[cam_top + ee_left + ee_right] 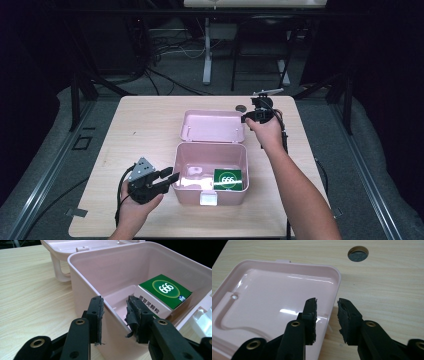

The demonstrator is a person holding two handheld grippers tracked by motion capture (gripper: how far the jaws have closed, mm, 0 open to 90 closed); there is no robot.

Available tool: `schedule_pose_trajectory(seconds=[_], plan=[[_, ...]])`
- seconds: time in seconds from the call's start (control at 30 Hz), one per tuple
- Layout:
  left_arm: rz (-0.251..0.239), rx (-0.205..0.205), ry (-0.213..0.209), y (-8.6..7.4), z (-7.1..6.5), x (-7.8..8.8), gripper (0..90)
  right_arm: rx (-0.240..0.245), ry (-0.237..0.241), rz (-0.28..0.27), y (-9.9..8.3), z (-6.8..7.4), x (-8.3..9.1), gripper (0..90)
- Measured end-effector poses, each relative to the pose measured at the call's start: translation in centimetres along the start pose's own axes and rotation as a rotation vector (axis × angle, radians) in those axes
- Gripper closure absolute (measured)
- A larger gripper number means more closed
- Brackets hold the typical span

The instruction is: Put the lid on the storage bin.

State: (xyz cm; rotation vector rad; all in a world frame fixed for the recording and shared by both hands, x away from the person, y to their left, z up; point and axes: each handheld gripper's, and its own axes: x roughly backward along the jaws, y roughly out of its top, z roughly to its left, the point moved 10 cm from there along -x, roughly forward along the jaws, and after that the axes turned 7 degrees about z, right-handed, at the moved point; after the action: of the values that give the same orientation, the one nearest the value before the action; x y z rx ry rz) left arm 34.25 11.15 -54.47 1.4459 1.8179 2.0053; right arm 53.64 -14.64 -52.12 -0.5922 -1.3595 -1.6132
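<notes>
Item: pink plastic storage box (210, 175), lying open near the middle of a light wooden table (145, 130), its front latch (209, 198) facing the person's edge. Its hinged lid (212, 125) is lying flat behind it, inner face up, resting on the tabletop. Contents: one green carton (228, 179) printed with "666" in a white ring, sitting flat on the floor of the box in the right front corner; in the left gripper view the same carton (165, 291) is showing a white side panel with dark characters. Left gripper (165, 180): being held in the person's left hand (137, 205) just beside the box's left front corner, jaws parted and straddling the left wall, one jaw outside and one inside, with the rim (100, 293) passing between them; whether the pads are touching the wall cannot be told. Right gripper (247, 118): being held in the right hand (267, 132) at the right rear corner of the lid, jaws parted and straddling the lid's right edge (337, 287), one over the glossy inner face and one over bare wood, not clamping it. Also noted: a round cable hole (358, 250) in the tabletop, sitting beyond the lid's corner and apart from it.
</notes>
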Motion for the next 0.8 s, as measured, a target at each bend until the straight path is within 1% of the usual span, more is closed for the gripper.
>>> schedule_pose_trajectory(seconds=[0.33, 0.63, 0.67, 0.73, 0.8], plan=[[0.003, -0.002, 0.0, 0.0, 0.0, 0.0, 64.9, -0.039, -0.02, 0.029, 0.1, -1.0, -1.7, 70.6], [0.003, -0.001, -0.001, 0.0, 0.0, 0.0, 64.9, -0.07, -0.022, 0.051, 0.1, -1.1, -2.9, 72.0], [0.003, -0.002, -0.001, 0.0, 0.0, 0.0, 64.9, -0.069, -0.025, 0.059, 0.0, -1.2, -3.1, 72.8], [0.003, -0.002, -0.002, 0.0, 0.0, 0.0, 64.9, -0.074, -0.033, 0.056, 0.1, -1.3, -3.3, 74.0], [0.003, 0.0, -0.003, 0.0, 0.0, 0.0, 64.8, -0.084, -0.026, 0.062, 0.0, -1.2, -3.7, 74.2]])
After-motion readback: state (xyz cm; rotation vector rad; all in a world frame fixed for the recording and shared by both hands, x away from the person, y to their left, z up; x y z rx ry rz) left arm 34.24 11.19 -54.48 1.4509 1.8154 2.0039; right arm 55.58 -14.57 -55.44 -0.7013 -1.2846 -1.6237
